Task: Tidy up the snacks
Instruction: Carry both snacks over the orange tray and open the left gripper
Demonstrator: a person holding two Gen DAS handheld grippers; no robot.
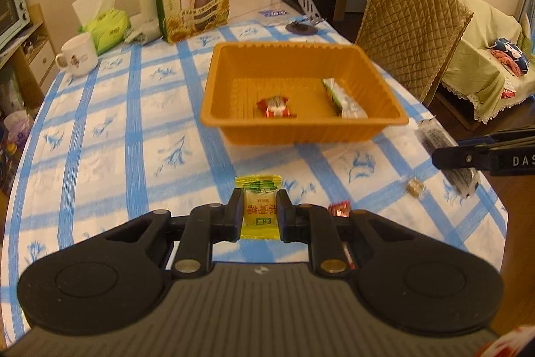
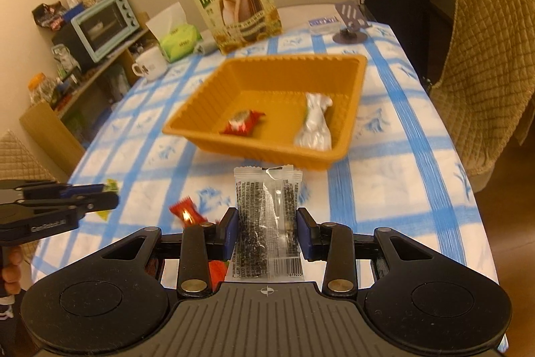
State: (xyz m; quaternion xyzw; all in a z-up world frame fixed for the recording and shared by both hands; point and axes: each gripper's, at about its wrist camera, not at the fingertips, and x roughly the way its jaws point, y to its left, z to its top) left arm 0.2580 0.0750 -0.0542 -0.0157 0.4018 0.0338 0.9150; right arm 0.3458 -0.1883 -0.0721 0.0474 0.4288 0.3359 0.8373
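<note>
While left gripper (image 1: 260, 212) grips yellow candy (image 1: 259, 206), right gripper (image 2: 267, 231) clamps sesame packet (image 2: 266, 223)

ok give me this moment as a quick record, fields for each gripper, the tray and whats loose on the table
left gripper: shut on yellow candy
right gripper: shut on clear dark snack packet
orange tray: holds red wrapped candy and silver-green packet
loose on tablecloth: small red candy, small tan sweet
</note>
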